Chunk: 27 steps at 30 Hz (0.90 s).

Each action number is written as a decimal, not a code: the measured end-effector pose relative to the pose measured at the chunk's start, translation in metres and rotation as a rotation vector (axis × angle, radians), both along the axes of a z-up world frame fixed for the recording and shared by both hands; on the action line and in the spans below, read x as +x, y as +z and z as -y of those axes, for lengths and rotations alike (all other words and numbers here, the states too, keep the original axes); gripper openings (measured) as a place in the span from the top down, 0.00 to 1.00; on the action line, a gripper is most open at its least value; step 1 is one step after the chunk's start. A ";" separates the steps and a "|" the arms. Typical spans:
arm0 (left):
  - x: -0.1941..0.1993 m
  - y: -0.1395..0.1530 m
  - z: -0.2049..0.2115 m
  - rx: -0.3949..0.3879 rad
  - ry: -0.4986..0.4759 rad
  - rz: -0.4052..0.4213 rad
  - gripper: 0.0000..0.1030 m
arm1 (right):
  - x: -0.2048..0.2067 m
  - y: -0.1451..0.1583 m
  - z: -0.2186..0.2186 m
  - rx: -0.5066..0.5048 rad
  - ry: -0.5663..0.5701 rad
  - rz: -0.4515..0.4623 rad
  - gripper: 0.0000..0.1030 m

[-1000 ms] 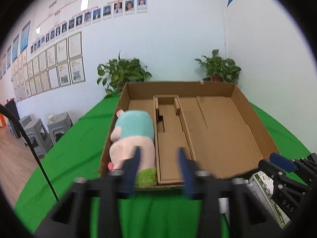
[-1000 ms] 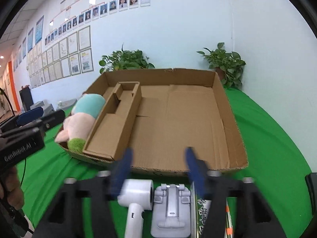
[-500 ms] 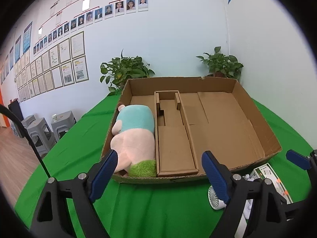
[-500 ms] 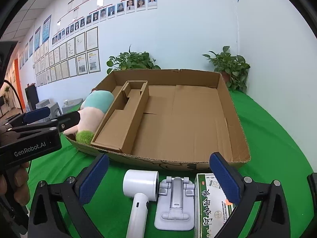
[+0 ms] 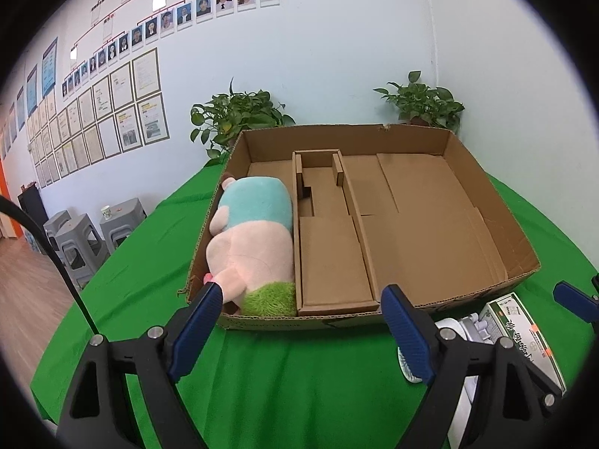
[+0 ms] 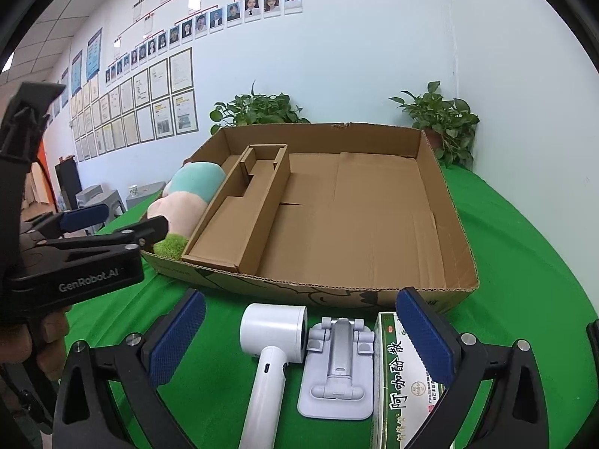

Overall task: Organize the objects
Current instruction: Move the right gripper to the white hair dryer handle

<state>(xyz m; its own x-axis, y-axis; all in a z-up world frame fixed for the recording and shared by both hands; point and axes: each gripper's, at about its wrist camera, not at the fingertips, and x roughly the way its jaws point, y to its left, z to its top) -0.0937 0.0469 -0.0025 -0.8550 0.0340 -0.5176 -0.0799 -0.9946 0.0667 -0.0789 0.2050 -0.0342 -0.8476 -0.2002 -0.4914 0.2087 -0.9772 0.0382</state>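
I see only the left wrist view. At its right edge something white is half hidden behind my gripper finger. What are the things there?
Observer: The right wrist view shows three things in a row on the green cloth, in front of the cardboard box. The leftmost is a white handheld fan.
Operator: And next to it?
Observer: A pale grey folding stand lies flat in the middle.
Operator: The green and white carton, where is it?
Observer: The medicine carton lies right of the stand, partly behind one finger of the open right gripper.
Operator: Does the right gripper hold something?
Observer: No, nothing is between its fingers.
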 end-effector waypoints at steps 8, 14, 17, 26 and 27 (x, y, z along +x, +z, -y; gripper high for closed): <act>0.003 -0.001 -0.004 0.005 -0.010 -0.001 0.16 | 0.004 0.000 0.000 0.012 0.009 -0.005 0.00; 0.007 -0.004 -0.005 0.000 -0.013 0.003 0.16 | 0.004 -0.007 0.000 -0.001 0.024 0.013 0.00; 0.009 -0.008 -0.007 -0.001 -0.030 0.017 0.16 | 0.005 -0.014 -0.001 -0.011 0.046 0.044 0.00; 0.005 -0.032 -0.012 0.062 -0.139 0.150 0.16 | 0.018 -0.045 0.006 -0.053 0.176 0.197 0.03; 0.004 -0.037 -0.012 0.080 -0.157 0.179 0.16 | 0.020 -0.048 0.007 -0.044 0.181 0.208 0.07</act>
